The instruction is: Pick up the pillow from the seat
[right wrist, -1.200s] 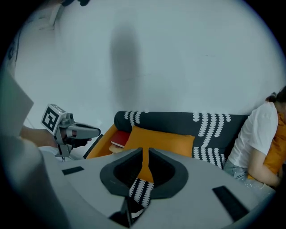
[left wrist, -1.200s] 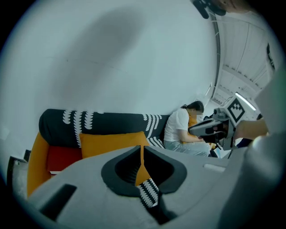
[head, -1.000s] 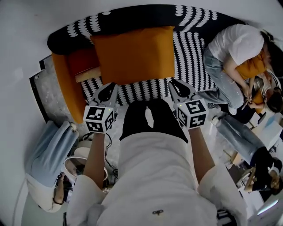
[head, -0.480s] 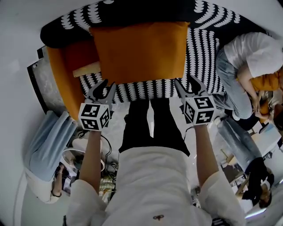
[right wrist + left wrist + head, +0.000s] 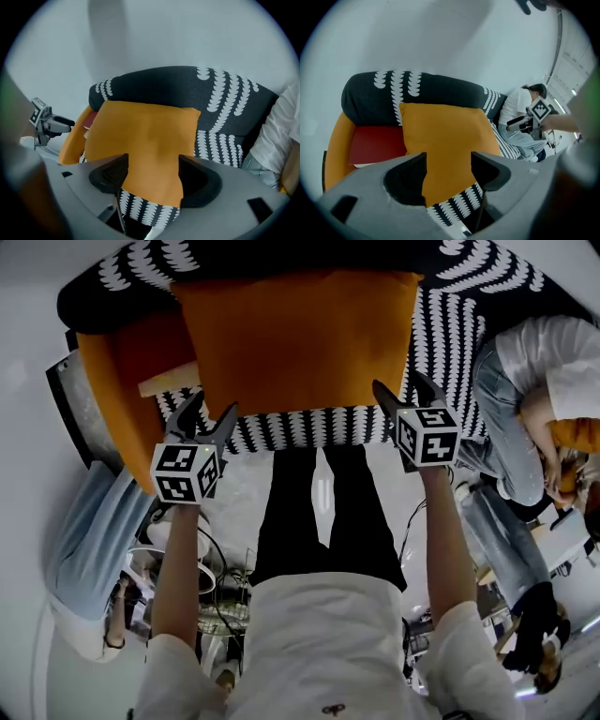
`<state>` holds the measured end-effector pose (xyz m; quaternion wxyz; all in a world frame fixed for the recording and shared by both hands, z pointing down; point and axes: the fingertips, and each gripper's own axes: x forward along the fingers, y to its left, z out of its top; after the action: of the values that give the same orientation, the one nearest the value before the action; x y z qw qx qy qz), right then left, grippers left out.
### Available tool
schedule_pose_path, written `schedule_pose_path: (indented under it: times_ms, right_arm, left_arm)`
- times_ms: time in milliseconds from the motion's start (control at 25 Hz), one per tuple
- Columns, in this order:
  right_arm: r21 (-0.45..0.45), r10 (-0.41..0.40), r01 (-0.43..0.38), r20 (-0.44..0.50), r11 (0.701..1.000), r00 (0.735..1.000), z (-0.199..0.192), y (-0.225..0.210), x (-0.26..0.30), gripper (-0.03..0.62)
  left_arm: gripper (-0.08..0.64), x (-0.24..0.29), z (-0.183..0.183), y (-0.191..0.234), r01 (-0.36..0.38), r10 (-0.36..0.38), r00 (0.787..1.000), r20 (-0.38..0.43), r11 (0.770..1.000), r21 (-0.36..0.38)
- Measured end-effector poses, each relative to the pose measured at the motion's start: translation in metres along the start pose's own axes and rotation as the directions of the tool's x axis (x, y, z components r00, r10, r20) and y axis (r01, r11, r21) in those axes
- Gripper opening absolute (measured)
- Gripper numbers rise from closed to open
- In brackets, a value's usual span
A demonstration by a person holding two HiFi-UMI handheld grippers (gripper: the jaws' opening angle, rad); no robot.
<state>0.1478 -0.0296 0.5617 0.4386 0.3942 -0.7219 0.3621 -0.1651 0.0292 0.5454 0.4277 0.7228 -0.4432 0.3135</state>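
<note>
Flanking pillow (image 5: 295,334): left tool (image 5: 208,409), right tool (image 5: 401,388)

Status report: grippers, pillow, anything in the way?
Jaws of left gripper and right gripper have just been opening, nothing between them. Orange pillow on sofa seat, ungrasped, ahead. Seated person at sofa's right end, apart from pillow.
</note>
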Motion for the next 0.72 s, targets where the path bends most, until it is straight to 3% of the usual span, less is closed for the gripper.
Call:
schedule_pose_path:
  times_ms: [280,440,720]
  right_arm:
    - [0.018,-0.032,0.032,-0.023,0.999,0.999,-0.012,-0.034,0.046,0.361]
    - [0.046,-0.023,0.025,-0.038,0.999,0.999,-0.026,-0.036,0.076,0.402]
    - [0.072,-0.004,0.008,-0.060,0.997,0.998,-0.039,-0.046,0.106,0.448]
  left_arm:
    - [0.379,0.033,-0.016,0.024,-0.046,0.045,0.999,-0.006,0.994,-0.100]
    - [0.454,0.046,-0.033,0.043,-0.088,0.089,0.996,-0.003,0.989,-0.119]
    - [0.545,0.078,-0.049,0.055,-0.086,0.082,0.996,-0.035,0.985,-0.150]
